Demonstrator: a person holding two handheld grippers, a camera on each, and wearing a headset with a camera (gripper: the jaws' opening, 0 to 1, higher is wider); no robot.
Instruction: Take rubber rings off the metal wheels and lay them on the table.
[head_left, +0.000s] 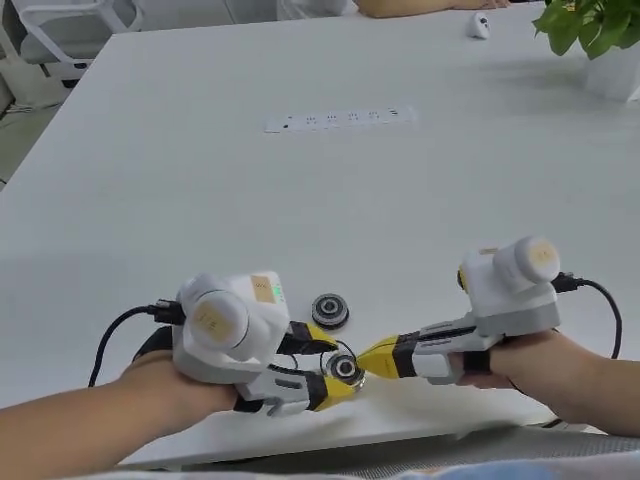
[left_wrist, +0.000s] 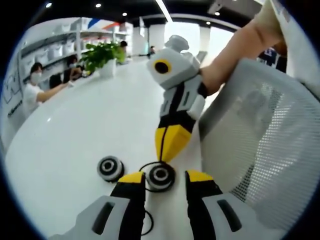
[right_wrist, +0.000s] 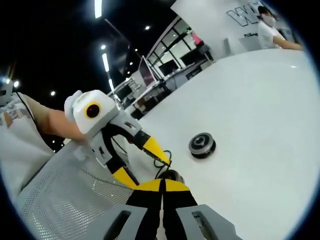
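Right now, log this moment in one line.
left gripper open around wheel | right gripper shut, tips at its rubber ring | second wheel on table

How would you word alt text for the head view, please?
Two grippers meet at the near edge of the white table: the left gripper brackets a metal wheel with its jaws while the right gripper, shut, touches the wheel's rim. A second wheel lies behind.

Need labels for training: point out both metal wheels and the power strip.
wheel at the jaws (head_left: 345, 368), head view, its hub.
free wheel (head_left: 330, 310), head view, its hub.
power strip (head_left: 340, 119), head view, its middle.
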